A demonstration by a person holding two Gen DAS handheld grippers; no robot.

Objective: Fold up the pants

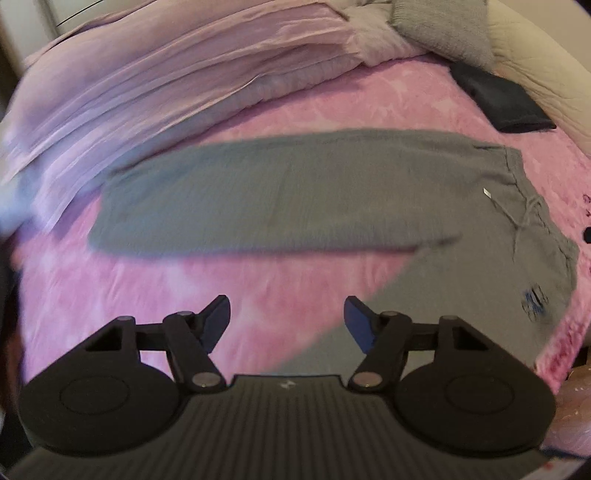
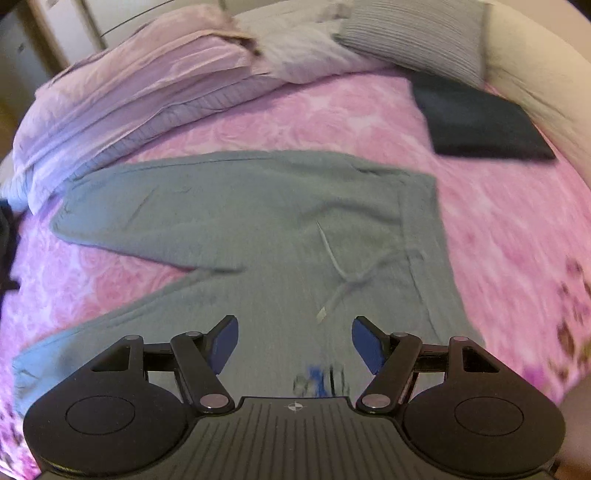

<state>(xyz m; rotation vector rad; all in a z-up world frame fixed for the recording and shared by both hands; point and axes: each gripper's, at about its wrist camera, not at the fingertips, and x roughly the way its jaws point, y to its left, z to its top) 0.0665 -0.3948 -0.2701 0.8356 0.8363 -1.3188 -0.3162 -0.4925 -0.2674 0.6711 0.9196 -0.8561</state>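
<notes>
Grey drawstring pants (image 1: 295, 195) lie spread flat on a pink bedsheet (image 1: 258, 288), legs to the left, waistband to the right. My left gripper (image 1: 287, 314) hovers open above the gap between the two legs, with nothing between its blue pads. In the right wrist view the same pants (image 2: 258, 229) fill the middle. There my right gripper (image 2: 294, 332) hangs open over the hip area near the drawstring (image 2: 340, 280) and a small blue logo (image 2: 317, 376). Neither gripper touches the cloth.
A bunched lilac duvet (image 1: 166, 74) runs along the far left of the bed. A grey knitted pillow (image 2: 413, 33) and a folded dark garment (image 2: 480, 122) lie at the far right. A cream headboard (image 2: 535, 74) rims the right side.
</notes>
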